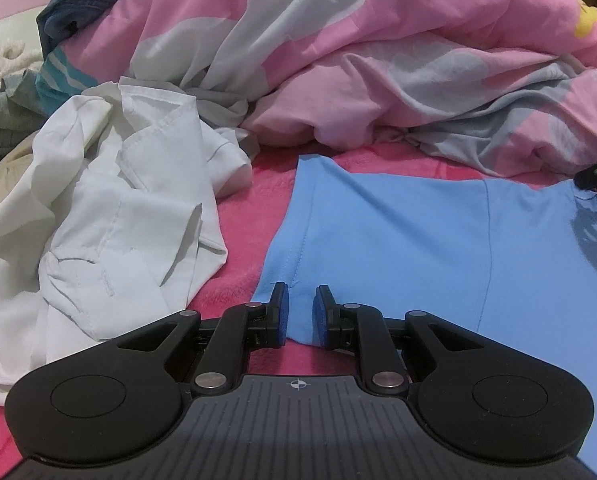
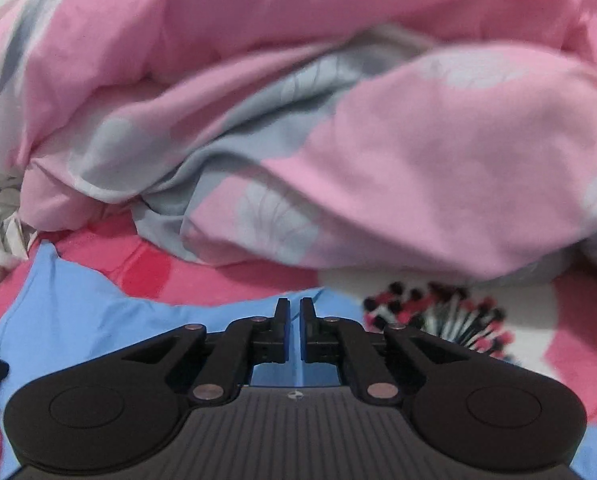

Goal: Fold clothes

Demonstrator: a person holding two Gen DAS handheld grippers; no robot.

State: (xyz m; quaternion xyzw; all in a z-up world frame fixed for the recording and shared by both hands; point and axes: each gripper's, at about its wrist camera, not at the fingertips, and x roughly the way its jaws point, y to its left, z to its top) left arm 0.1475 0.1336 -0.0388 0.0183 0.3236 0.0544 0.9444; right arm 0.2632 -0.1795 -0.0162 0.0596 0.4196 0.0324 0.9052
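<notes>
Left wrist view: one light blue garment (image 1: 418,248) lies spread mostly flat on the bed's pink blanket (image 1: 254,208), smooth with a few shallow creases and a stitched seam running along it. left gripper (image 1: 301,312) is at the garment's near edge, jaws narrowly apart with a fold of the blue fabric pinched between the blue pads. One crumpled white shirt (image 1: 110,220) sits just left of the blue garment, not touching it. Behind both, one bunched pink-and-grey duvet (image 1: 378,60). Far left there's a heap of other clothes (image 1: 14,92), count unclear. A black tip of the other gripper shows at the right edge on the blue fabric

Right wrist view: right gripper (image 2: 295,328) jaws nearly together, a thin ridge of the same blue garment (image 2: 78,312) caught between the pads at its far edge. Fabric here is more rumpled, one corner peaked up at left. Duvet (image 2: 338,120) fills the upper frame, blurred. Pink blanket (image 2: 170,276) shows between garment and duvet, a white patterned patch (image 2: 438,316) at right
</notes>
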